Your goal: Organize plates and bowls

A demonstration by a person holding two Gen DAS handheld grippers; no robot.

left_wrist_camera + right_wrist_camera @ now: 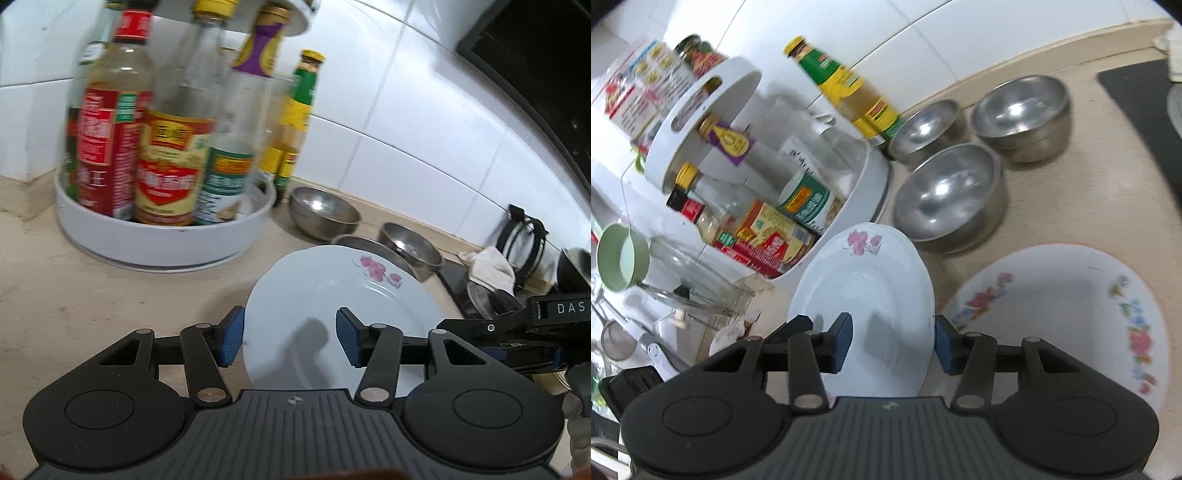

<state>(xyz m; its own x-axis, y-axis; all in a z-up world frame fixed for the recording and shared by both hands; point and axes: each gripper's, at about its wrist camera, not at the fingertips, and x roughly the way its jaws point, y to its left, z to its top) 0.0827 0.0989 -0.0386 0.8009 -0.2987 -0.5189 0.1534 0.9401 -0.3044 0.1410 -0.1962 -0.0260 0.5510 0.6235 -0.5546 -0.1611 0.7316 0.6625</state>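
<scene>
1. While the bench holds nearly everything else, one small plate is up in the air above it.
2. At the back stands a round white rack full of bottles. It is not part of the job, but it is close.
3. A big flowered plate lies flat on the bench, on the right side.
4. Three steel bowls sit apart from each other near the wall, not stacked.
5. The small plate is white with a pink flower. It is tilted, with the bowls behind it and the big plate just beside it.
6. The left tongs pinch its left rim, one pad inside the plate and one outside.
7. The right tongs pinch the other rim the same way.
8. I think the step now is carrying this plate to its place. The big plate looks like a good spot to put it on.
9. Next, both hands should move together, lower the plate flat, keep away from the bottles, and only then let go.
</scene>
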